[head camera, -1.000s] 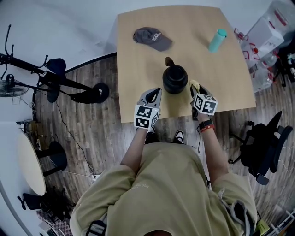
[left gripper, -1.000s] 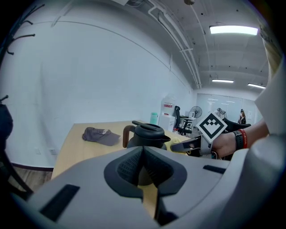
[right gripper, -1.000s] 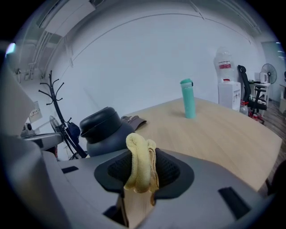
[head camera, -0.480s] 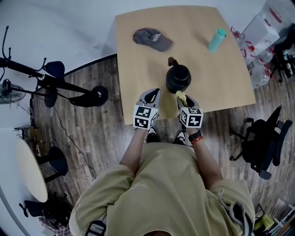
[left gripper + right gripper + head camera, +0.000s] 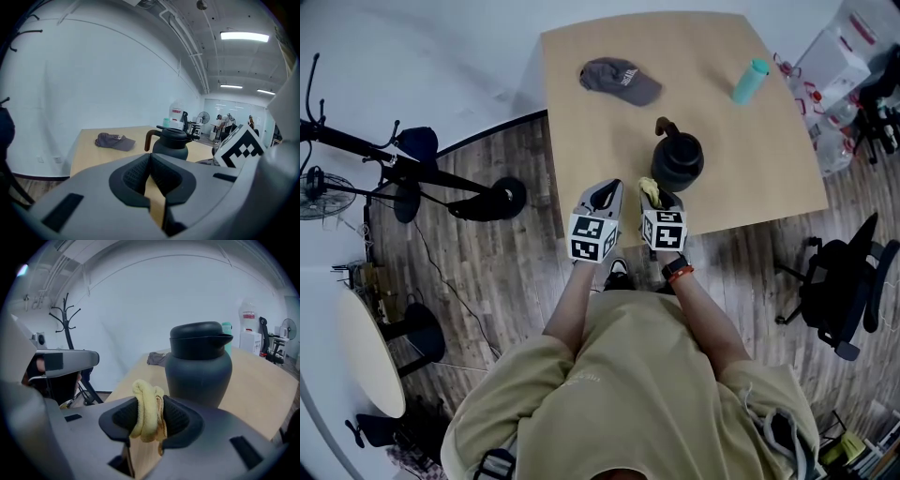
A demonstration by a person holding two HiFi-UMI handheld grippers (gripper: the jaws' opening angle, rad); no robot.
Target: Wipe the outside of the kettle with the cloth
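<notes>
The person stands at the near edge of the table (image 5: 741, 169), both tools held low over that edge and close side by side. The right gripper (image 5: 657, 199) has its jaws pinched tight on a bunched yellow cloth (image 5: 143, 409), which sticks up out of the top of the jaws and hangs a little below them. The cloth is near the kettle (image 5: 678, 161) on its near-left side, but a strip of bare wood shows between the two, so they are apart. The left gripper (image 5: 150, 161) has its jaws pressed together with nothing between them, just left of the right one. The dark kettle stands upright, closer to the near edge than the far one, its brown handle (image 5: 662, 126) turned towards the far side. There is open tabletop all round it: a wide bare stretch to the right out to the table's side edge, and more behind it before the grey cap (image 5: 621, 81) and the teal bottle (image 5: 750, 81), both well apart from it near the far end. Off the table's right corner sits an office chair (image 5: 842, 292); a coat stand (image 5: 67, 320) rises off to the left.
</notes>
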